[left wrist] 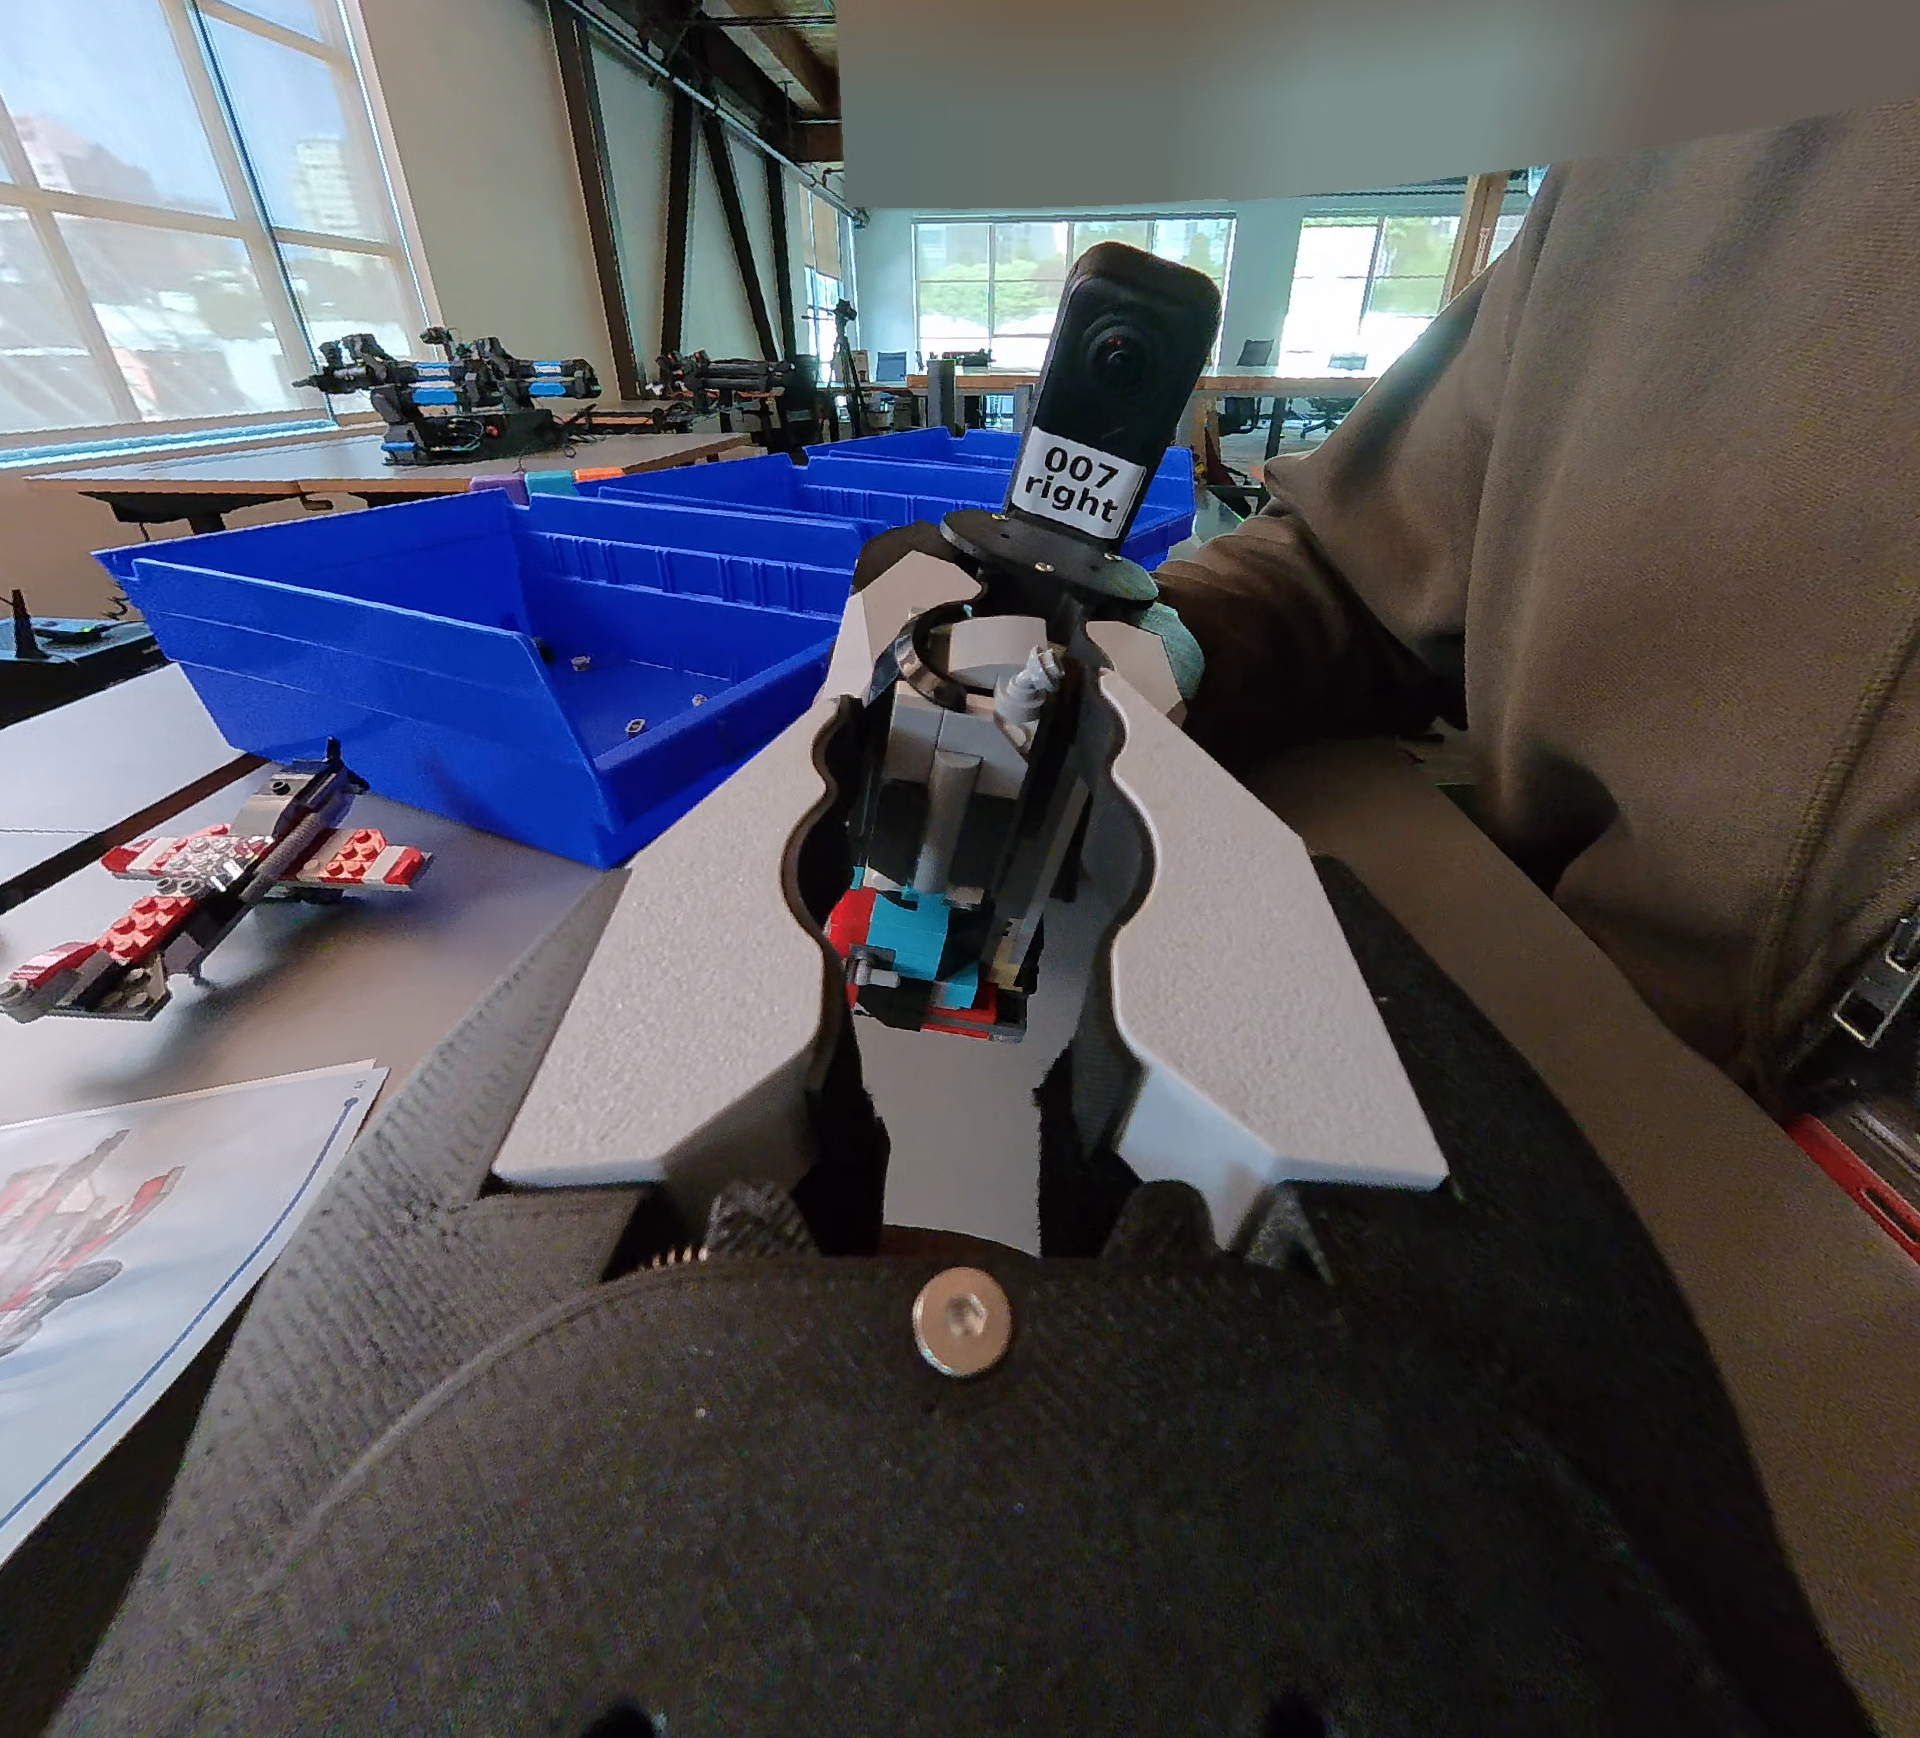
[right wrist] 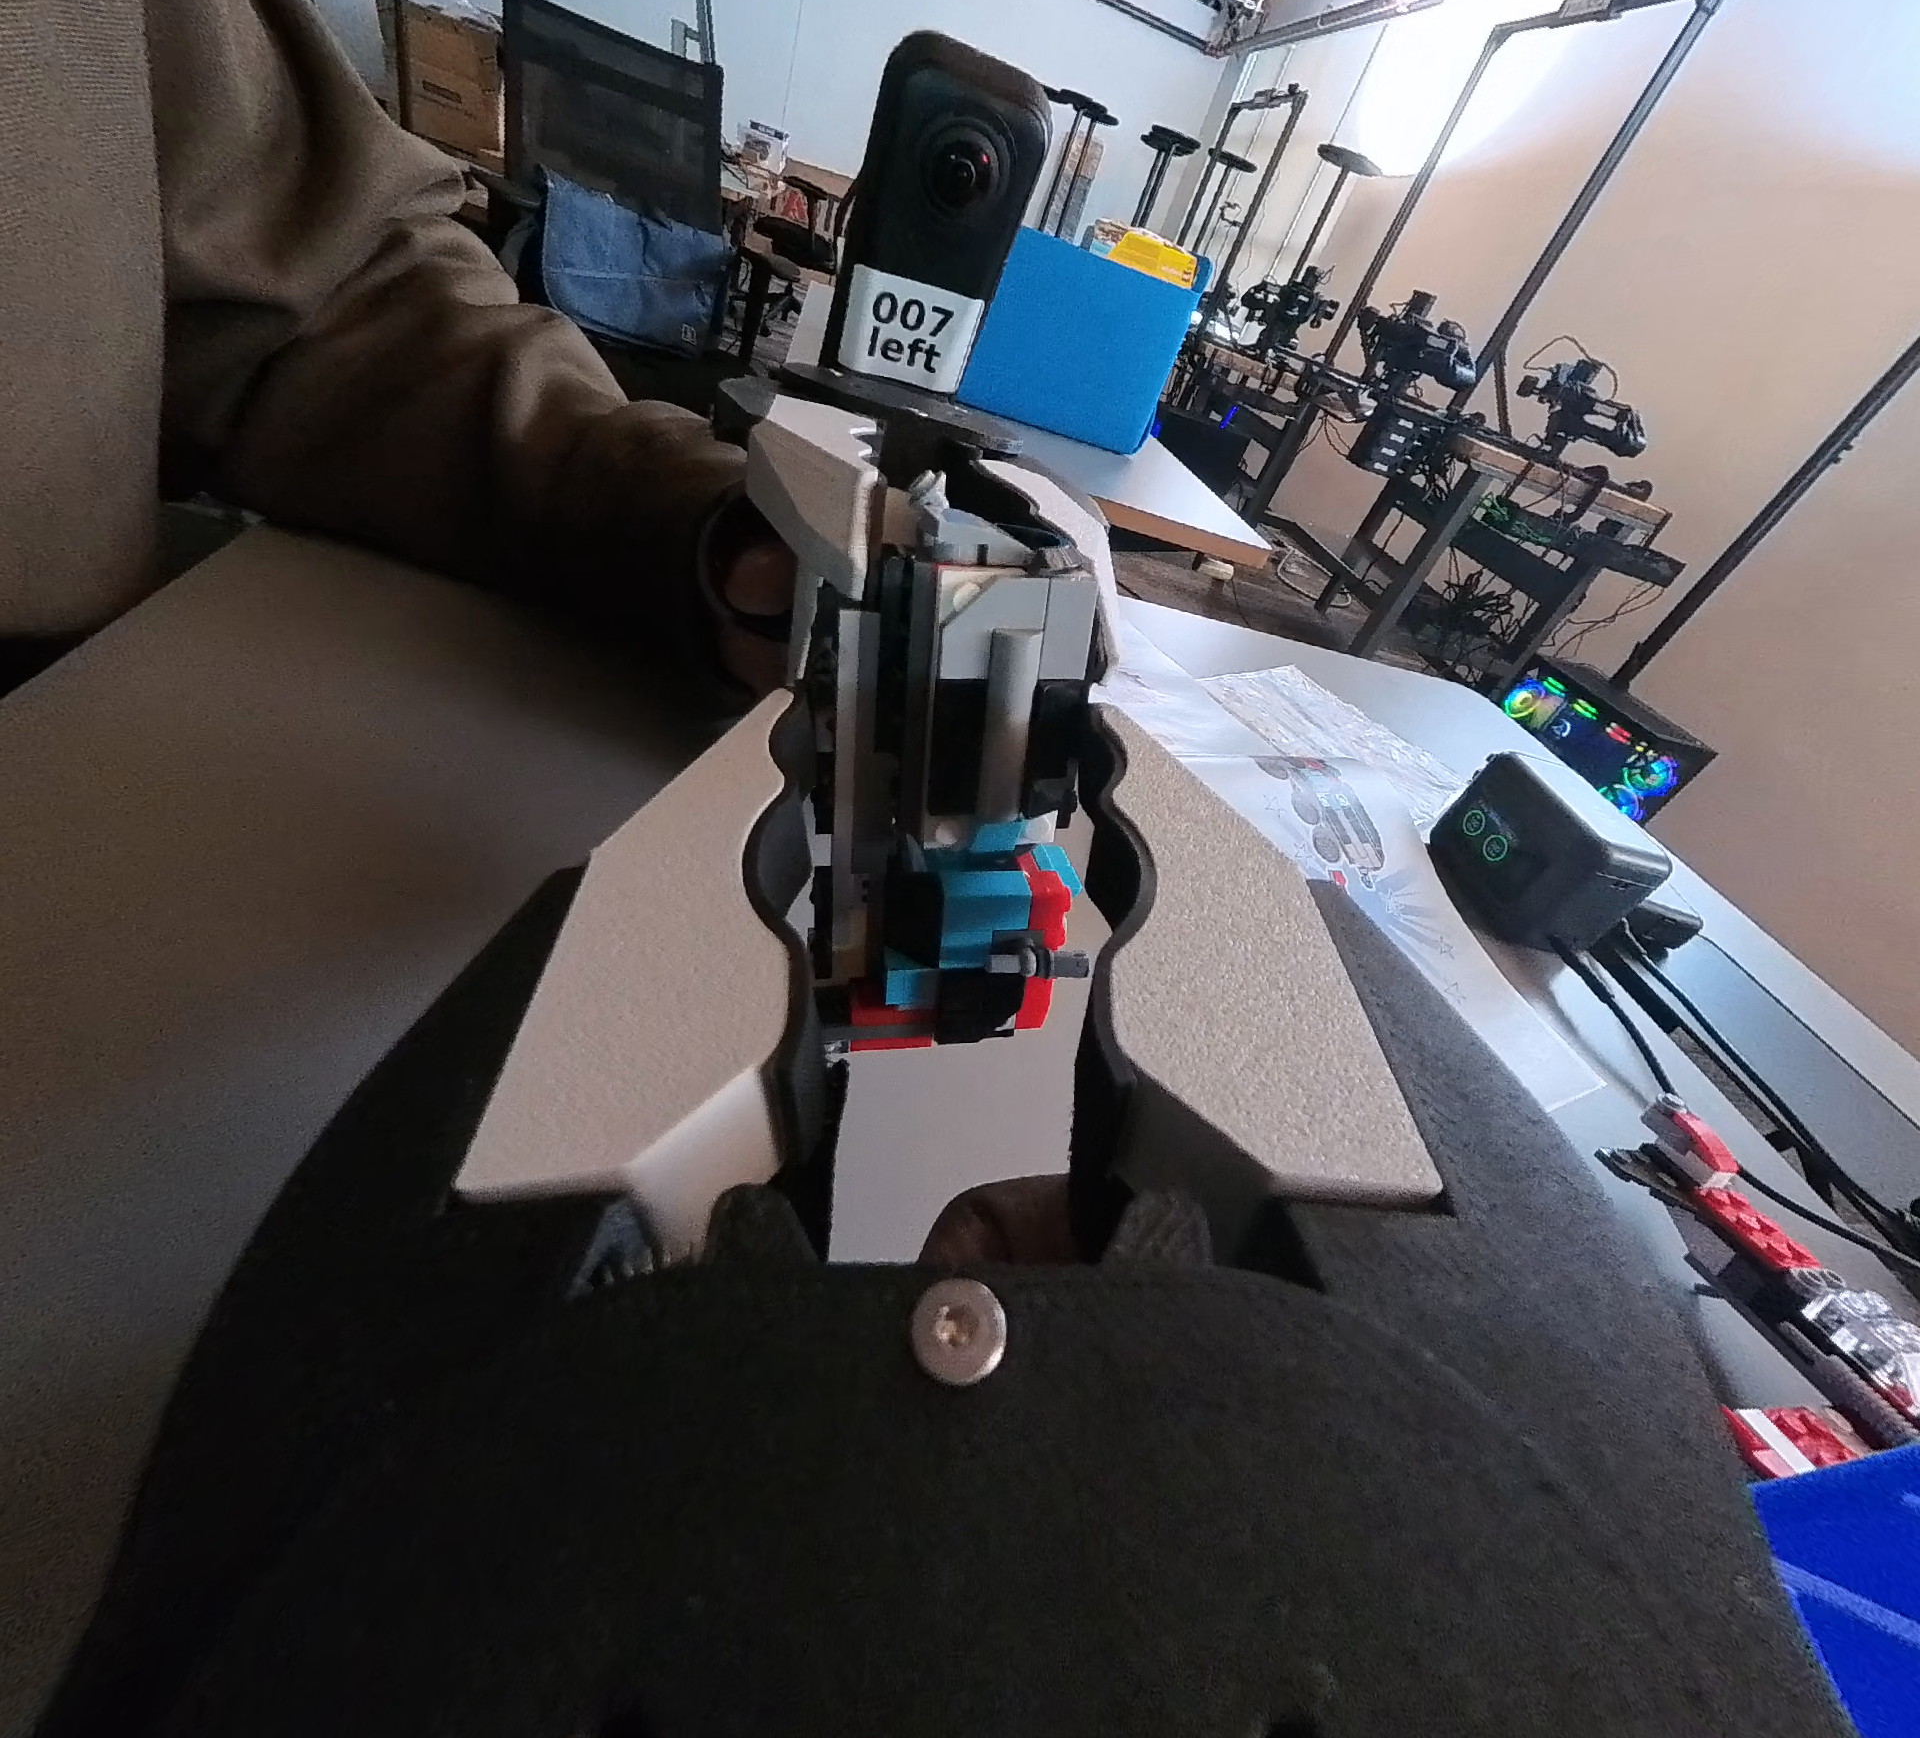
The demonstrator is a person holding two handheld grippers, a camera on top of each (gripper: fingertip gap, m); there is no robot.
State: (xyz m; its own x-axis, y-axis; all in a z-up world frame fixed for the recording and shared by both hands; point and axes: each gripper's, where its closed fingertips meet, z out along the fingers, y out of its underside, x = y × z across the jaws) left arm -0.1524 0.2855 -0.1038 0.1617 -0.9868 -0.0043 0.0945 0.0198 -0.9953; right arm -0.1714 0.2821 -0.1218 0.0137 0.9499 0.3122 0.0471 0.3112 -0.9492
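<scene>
A small brick model (left wrist: 935,815) of grey, black, teal and red pieces hangs in the air between my two grippers, which face each other. My left gripper (left wrist: 966,701) is shut on the model, with its grey fingers (left wrist: 727,909) on both sides. My right gripper (right wrist: 945,722) is shut on the same model (right wrist: 966,753) from the opposite end, pads against its black side pieces. In the right wrist view the left gripper's fingers (right wrist: 821,504) clasp the far end of the model. In the left wrist view the right gripper's camera (left wrist: 1122,358) stands just behind the model.
Blue bins (left wrist: 468,649) stand on the grey table, one holding a few small parts. A red and white brick plane (left wrist: 208,878) and an instruction sheet (left wrist: 125,1221) lie at the left. A person's sleeve (left wrist: 1558,545) is close. A black box with cables (right wrist: 1548,847) and red brick parts (right wrist: 1745,1221) lie at the right. The tips of both grippers are at nearly the same place.
</scene>
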